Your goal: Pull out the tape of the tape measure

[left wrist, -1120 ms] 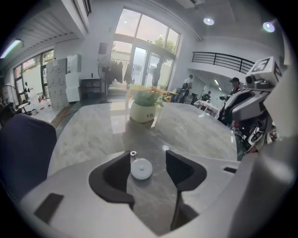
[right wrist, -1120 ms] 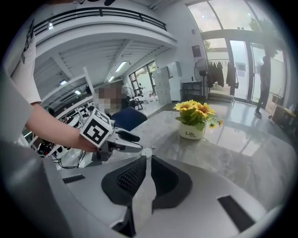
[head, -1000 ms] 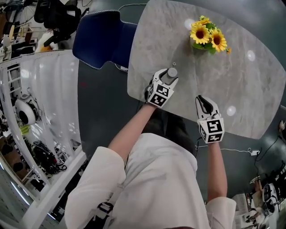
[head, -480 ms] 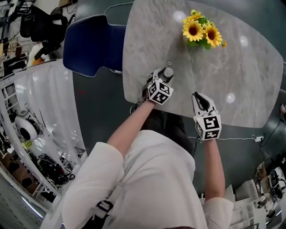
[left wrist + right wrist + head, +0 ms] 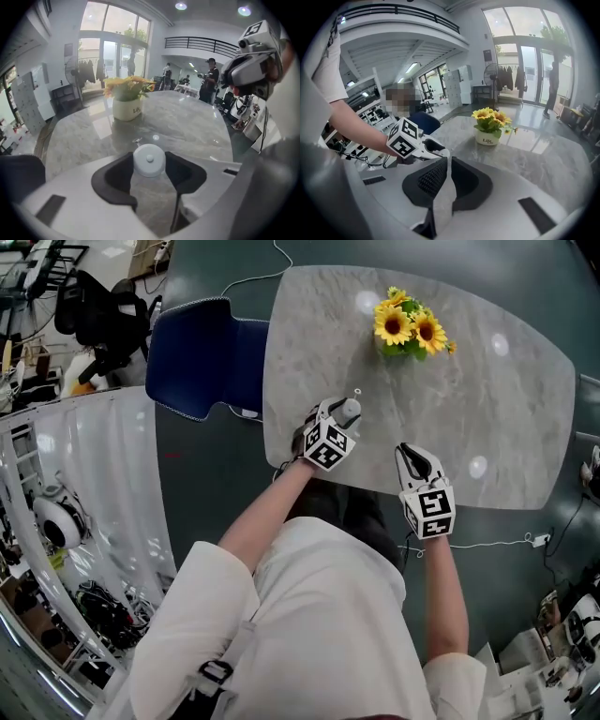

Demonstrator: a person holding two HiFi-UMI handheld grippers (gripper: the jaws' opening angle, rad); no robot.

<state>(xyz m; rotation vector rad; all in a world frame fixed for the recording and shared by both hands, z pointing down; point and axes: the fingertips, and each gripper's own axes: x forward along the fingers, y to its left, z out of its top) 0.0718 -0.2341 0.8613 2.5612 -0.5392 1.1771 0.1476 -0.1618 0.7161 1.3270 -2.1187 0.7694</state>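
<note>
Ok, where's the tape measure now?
Head view: the tape measure sits near the table's left edge, between the left gripper's jaws, which have just been closing on it, sunflowers beyond.

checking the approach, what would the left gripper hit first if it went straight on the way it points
The white round tape measure, already between the left gripper's tongs, which have just been closing. Whether the pads press it yet is unclear.
</note>
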